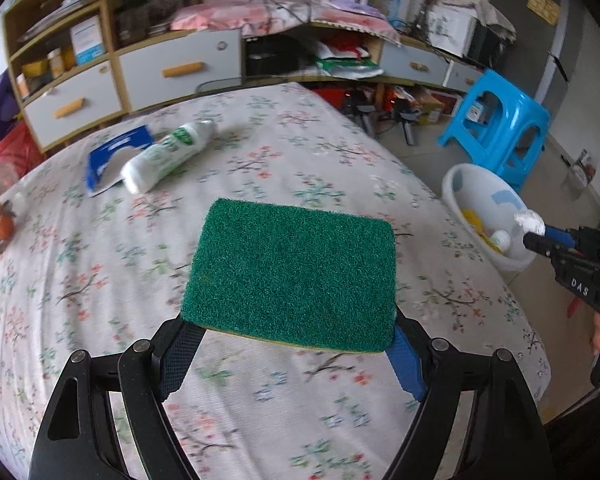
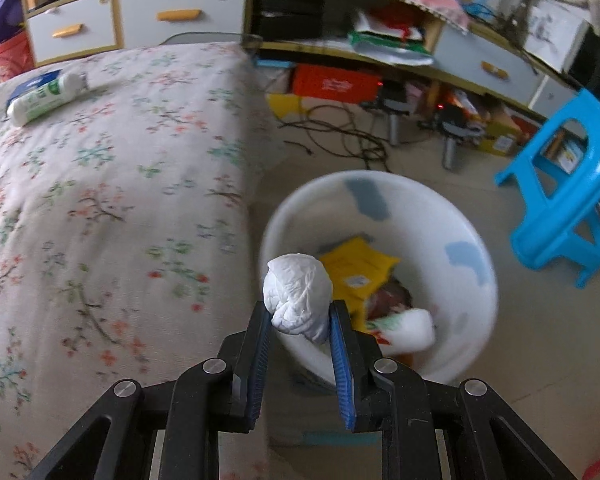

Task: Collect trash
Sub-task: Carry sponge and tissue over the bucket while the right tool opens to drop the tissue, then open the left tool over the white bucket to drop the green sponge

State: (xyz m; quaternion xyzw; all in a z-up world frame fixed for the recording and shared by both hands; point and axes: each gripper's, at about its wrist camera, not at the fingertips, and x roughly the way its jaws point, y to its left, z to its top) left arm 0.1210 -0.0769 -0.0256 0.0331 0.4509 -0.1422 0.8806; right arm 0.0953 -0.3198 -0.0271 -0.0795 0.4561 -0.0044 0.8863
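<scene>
Between the fingers of the right gripper [image 2: 300,316] sits a crumpled white tissue ball [image 2: 298,298], held above the white bin [image 2: 476,320] on the floor. Left gripper [image 1: 296,336] grips a green scouring pad [image 1: 294,274] over the bed [image 1: 80,260]. I judge the drop step is in hand; next, the right fingers should open over the bin.

A green scouring pad [image 1: 292,276], flat and rectangular with a thin yellow layer showing under its near edge, is hanging level above the near part of the flower-print bed [image 1: 100,280], pinched at its two near corners. A crumpled white paper wad [image 2: 298,298] is sitting pinched at its lower part above the near rim of the white bin [image 2: 476,320], which is standing on the floor just beside the bed's right edge (yellow packaging and a white wrapper are already lying inside). Near the bed's far left corner a white-and-green bottle [image 1: 168,154] is lying on its side, touching a blue-and-white packet [image 1: 108,156].
</scene>
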